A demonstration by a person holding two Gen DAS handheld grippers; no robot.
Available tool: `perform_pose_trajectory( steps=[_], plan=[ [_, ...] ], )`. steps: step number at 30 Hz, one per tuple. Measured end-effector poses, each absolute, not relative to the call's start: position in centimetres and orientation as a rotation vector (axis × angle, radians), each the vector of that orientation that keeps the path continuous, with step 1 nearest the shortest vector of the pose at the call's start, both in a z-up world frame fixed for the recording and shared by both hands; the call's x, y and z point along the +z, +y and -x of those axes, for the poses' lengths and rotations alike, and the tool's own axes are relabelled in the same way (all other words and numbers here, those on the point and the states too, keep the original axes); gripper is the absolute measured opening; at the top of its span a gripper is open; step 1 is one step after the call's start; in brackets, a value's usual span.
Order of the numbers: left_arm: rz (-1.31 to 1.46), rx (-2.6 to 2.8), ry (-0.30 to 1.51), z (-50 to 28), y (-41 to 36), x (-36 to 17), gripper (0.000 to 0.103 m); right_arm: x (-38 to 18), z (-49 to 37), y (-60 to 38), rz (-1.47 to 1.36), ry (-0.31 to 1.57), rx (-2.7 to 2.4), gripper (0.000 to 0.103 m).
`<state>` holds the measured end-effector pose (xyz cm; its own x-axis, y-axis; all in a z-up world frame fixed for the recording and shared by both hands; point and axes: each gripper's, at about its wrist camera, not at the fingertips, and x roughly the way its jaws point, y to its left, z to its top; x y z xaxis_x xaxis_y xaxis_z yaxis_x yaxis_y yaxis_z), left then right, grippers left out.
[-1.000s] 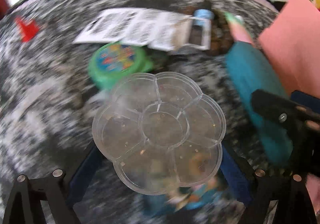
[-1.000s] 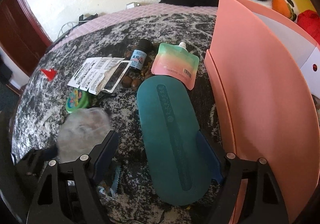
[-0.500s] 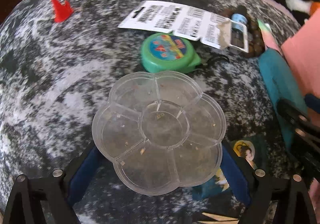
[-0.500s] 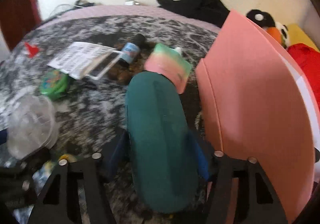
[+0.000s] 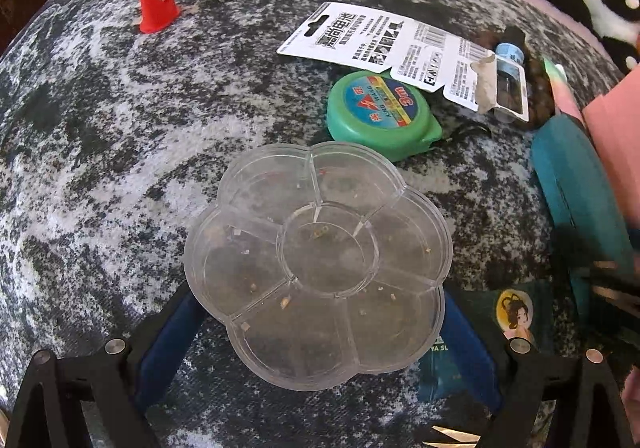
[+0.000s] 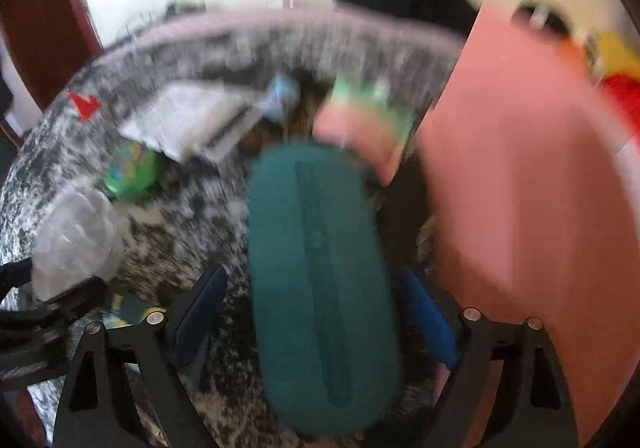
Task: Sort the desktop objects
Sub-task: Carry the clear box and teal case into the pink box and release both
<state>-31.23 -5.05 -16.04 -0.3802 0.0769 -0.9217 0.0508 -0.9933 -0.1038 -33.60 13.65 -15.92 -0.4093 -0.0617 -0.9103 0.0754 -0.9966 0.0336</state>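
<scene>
The left gripper (image 5: 318,312) holds a clear flower-shaped tray (image 5: 318,260) between its two blue fingers (image 5: 168,332), one on each side. The tray has little cups around a round middle cup, and only tiny crumbs lie in them. It looks lifted up over the gray speckled cloth (image 5: 100,152), I think so it can be carried flat and nothing spills. The right gripper (image 6: 316,300) has its blue fingers (image 6: 200,304) on both sides of a long teal case (image 6: 320,268). They look pressed against it, but the right view is very blurry, so I cannot be sure how tight the hold is. Just past the tray lies a green tape measure (image 5: 382,114), and a white battery card (image 5: 388,44) lies partly on top of it. A small blue-capped bottle (image 5: 509,55) and some brown beads (image 5: 538,104) sit beside the card. A little red cone (image 5: 154,6) stands far off by itself. A pink and green pouch (image 6: 360,124) lies at the far end of the teal case. A big pink box (image 6: 520,208) stands open on the right side, close to the case. I guess the things are meant to go in there. A dark green packet with a cartoon girl (image 5: 514,312) lies on the cloth under the tray's right edge.
</scene>
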Motion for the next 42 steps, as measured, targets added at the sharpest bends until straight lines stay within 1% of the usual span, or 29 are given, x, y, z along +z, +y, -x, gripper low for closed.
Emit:
perform_pose_trajectory(
  steps=[1,2,4,9,17,23,28,34,42],
  plan=[
    [1.741,2.590,-0.175,31.2,-5.0,-16.1,0.094,-16.4,33.8,13.6,-1.677,-0.004,-2.549,0.091],
    [1.741,2.589,-0.172,31.2,-5.0,-16.0,0.094,-16.1,33.6,13.3,-1.666,-0.003,-2.546,0.086],
    [1.740,2.591,-0.168,31.1,-5.1,-16.0,0.094,-15.5,33.2,12.7,-1.644,-0.002,-2.539,0.068],
    [1.735,2.607,-0.185,30.8,-5.3,-15.5,0.094,-14.1,32.3,11.2,-1.588,0.000,-2.521,0.068],
    [1.683,2.660,-0.177,28.8,-6.0,-12.9,0.094,-10.6,29.1,10.0,-1.499,0.039,-2.509,0.068],
    [1.610,2.703,-0.162,26.3,-6.3,-9.8,0.094,-7.2,24.5,11.0,-1.435,0.045,-2.528,0.068],
    [1.475,2.750,-0.146,23.5,-5.7,-5.6,0.094,-3.5,20.7,12.1,-1.343,0.047,-2.559,0.068],
    [1.329,2.753,-0.133,19.9,-3.7,-1.2,0.094,0.7,15.8,15.1,-1.233,0.031,-2.617,0.068],
    [1.146,2.719,-0.040,15.9,2.5,3.2,0.094,5.2,10.5,21.8,-1.111,-0.031,-2.729,0.068]
  ],
)
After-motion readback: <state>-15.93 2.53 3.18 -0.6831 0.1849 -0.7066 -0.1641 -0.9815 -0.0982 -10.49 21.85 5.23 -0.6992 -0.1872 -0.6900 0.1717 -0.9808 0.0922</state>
